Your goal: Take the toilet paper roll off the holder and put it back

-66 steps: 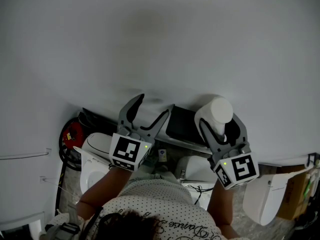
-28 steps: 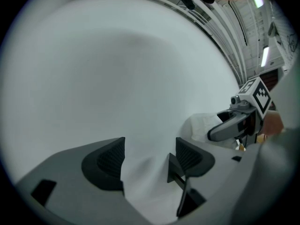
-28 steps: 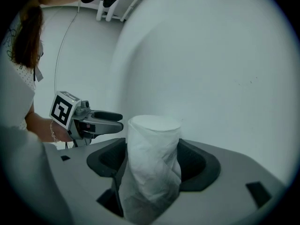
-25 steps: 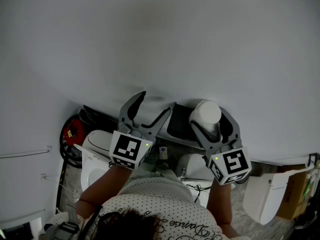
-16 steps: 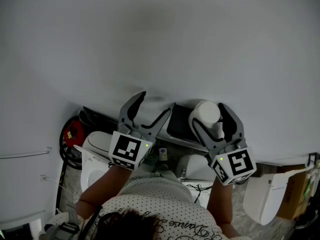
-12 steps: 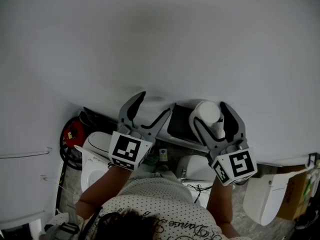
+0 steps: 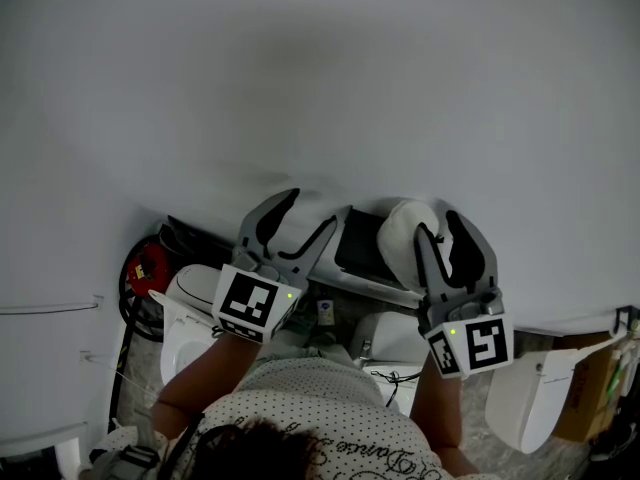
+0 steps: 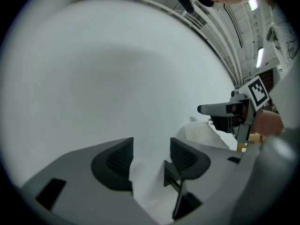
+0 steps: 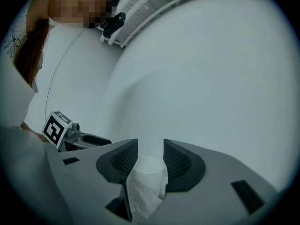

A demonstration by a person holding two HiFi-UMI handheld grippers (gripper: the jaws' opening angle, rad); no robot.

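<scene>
The white toilet paper roll (image 7: 398,236) stands against the white wall at lower middle of the head view. My right gripper (image 7: 438,226) has the roll between its jaws, which are closing, and the pads press on its sides. In the right gripper view the roll (image 9: 149,171) fills the gap of the right gripper (image 9: 150,151), with a loose sheet hanging toward the camera. My left gripper (image 7: 308,211) is held just left of it, jaws closing a little with nothing between them. The left gripper view shows the left gripper (image 8: 151,156) holding nothing, with the roll's paper (image 8: 202,134) beyond it. The holder itself is hidden.
A dark rectangular panel (image 7: 360,246) sits between the grippers below the wall. Further down are a white toilet (image 7: 185,296), a red object (image 7: 146,268), a white fixture (image 7: 528,393) and a cardboard box (image 7: 592,380). The person's dotted shirt (image 7: 320,418) fills the bottom.
The right gripper's jaws have closed in on the roll and the gripper has turned more upright. The left gripper's jaws have narrowed slightly; it has barely moved.
</scene>
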